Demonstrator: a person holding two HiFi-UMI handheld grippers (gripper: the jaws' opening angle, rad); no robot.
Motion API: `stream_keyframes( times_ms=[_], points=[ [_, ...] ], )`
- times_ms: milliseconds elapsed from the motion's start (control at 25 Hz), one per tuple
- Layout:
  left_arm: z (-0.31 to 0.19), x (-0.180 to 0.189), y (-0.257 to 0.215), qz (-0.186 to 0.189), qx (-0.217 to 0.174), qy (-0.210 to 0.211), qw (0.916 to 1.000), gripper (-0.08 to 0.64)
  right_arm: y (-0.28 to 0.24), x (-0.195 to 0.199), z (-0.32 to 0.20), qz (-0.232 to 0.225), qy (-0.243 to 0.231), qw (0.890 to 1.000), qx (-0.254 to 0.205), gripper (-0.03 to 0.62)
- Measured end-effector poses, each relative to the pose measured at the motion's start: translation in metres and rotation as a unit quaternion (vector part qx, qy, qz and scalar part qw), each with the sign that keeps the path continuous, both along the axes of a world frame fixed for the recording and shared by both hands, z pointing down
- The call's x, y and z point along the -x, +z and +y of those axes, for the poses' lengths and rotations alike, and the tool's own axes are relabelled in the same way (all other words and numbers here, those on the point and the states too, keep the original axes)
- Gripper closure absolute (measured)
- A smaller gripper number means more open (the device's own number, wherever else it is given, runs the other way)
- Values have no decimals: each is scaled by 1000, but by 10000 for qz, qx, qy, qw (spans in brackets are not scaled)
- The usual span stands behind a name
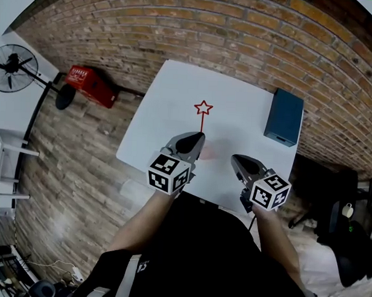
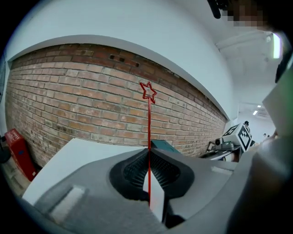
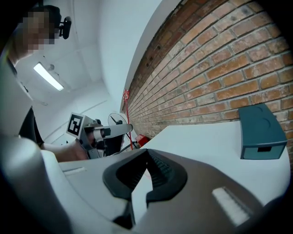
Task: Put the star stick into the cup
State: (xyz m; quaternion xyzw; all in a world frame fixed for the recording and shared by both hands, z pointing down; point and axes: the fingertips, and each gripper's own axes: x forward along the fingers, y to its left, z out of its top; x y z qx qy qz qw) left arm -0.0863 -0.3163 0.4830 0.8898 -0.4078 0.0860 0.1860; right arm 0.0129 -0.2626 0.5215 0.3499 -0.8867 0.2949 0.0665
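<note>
The star stick (image 1: pixel 202 118) is a thin red rod topped with an outlined star. It stands upright out of my left gripper (image 1: pixel 199 137), which is shut on its lower end above the near part of the white table (image 1: pixel 169 113). In the left gripper view the rod (image 2: pixel 149 119) rises from between the closed jaws of the left gripper (image 2: pixel 149 151). My right gripper (image 1: pixel 235 158) hovers to the right, shut and empty, as the right gripper view (image 3: pixel 147 151) confirms. No cup shows clearly; a faint pinkish patch (image 1: pixel 208 153) lies on the table by the left gripper.
A dark teal box (image 1: pixel 284 116) sits at the table's right side. On the brick floor to the left lie a red object (image 1: pixel 90 85) and a standing fan (image 1: pixel 14 66). A black chair (image 1: pixel 332 182) stands at the right.
</note>
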Motion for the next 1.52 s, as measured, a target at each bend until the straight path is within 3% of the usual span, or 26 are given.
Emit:
stream_keyframes(
  times_ms=[240, 760, 1520],
  points=[
    [-12, -16, 26, 194, 209, 224, 9993, 548, 5, -9, -12, 64, 156, 9998, 106, 592],
    [-16, -32, 70, 76, 553, 441, 9975, 548, 19, -25, -11, -11, 428, 9984, 363, 592],
    [6, -12, 116, -454, 1147, 438, 9914, 535, 23, -19, -2, -9, 254, 9986, 464, 592]
  ],
)
